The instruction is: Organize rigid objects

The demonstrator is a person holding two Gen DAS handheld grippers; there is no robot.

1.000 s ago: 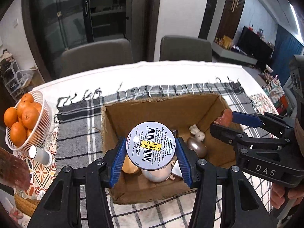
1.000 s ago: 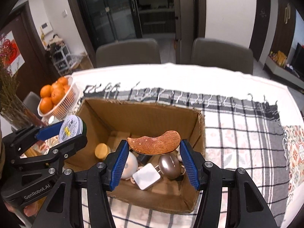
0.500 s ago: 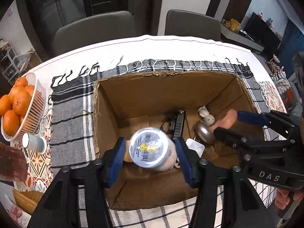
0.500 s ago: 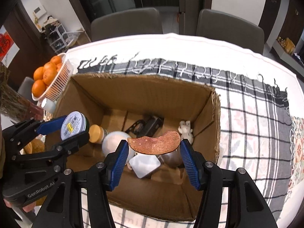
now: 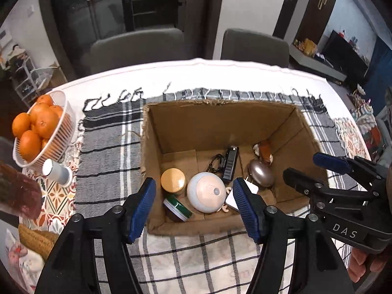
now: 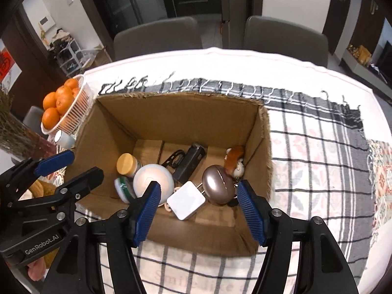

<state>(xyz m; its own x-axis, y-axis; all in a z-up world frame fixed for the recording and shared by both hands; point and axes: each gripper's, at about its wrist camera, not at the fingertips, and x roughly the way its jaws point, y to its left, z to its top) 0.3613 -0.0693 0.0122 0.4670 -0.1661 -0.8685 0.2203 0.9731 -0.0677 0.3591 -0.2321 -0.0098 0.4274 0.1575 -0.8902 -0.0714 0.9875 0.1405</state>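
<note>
Left wrist view: both tongs, left point(image 5: 194, 208) and right point(image 6: 198, 210), have just been opening (nothing between them); the dropped tin point(image 5: 177, 207) lies tilted below inside the box point(image 5: 220, 112) and may roll.

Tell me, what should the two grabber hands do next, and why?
Probably lift both away from the brown cardboard box. The left gripper and right gripper have just been opening and hold nothing; the green-rimmed round tin and reddish-brown curved wooden piece already lie inside.
</note>
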